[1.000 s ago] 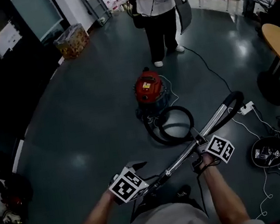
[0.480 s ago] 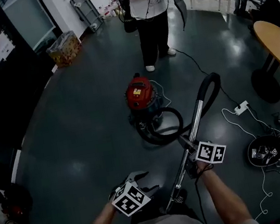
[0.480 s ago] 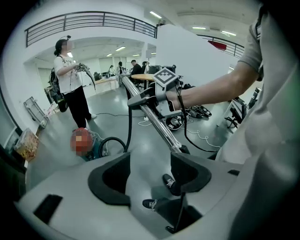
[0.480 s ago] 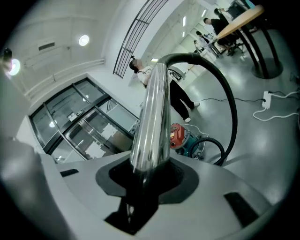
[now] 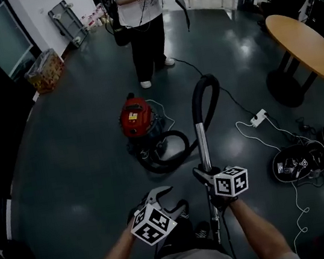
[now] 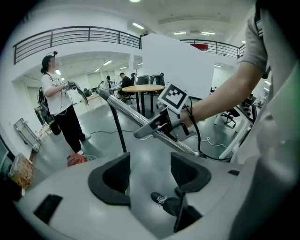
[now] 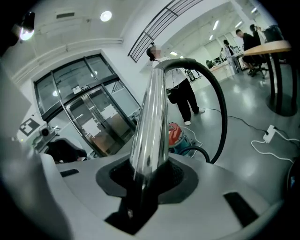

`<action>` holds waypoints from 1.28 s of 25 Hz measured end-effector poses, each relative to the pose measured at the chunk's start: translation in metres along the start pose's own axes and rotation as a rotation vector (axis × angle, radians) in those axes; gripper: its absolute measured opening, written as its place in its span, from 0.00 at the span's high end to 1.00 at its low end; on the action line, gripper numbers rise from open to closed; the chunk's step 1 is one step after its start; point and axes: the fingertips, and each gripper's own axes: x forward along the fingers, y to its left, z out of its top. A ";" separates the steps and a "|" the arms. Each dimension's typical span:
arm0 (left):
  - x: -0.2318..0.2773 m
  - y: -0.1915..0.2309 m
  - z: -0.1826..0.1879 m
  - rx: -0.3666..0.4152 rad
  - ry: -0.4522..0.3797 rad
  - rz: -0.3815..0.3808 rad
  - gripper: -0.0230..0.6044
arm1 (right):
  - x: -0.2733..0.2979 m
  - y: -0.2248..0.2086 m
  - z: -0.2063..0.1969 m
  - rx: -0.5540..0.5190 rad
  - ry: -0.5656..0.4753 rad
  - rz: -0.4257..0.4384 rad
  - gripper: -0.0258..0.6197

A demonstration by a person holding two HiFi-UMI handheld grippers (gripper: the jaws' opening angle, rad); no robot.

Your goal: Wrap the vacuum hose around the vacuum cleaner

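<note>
Low at the left, the left gripper hangs over the floor with its jaws released and nothing between them except a view of the person's shoe. Ahead of it, the red vacuum cleaner stands on the floor, near the feet of a standing person. The black vacuum hose loops on the floor beside the vacuum cleaner's base, unwrapped, then arches up into the top of the metal wand. The right gripper has its jaws clenched on the wand's lower part. Further right, a white power strip lies on the floor.
</note>
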 end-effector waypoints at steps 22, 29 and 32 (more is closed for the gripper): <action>0.068 0.151 0.110 0.680 0.005 -0.133 0.52 | 0.044 -0.025 0.014 -0.410 0.366 -0.064 0.77; 0.087 0.139 0.109 0.865 0.109 -0.255 0.52 | 0.032 -0.038 0.015 -0.532 0.530 -0.065 0.77; 0.106 0.125 0.103 0.906 0.192 -0.324 0.52 | 0.023 -0.044 0.014 -0.590 0.587 -0.040 0.77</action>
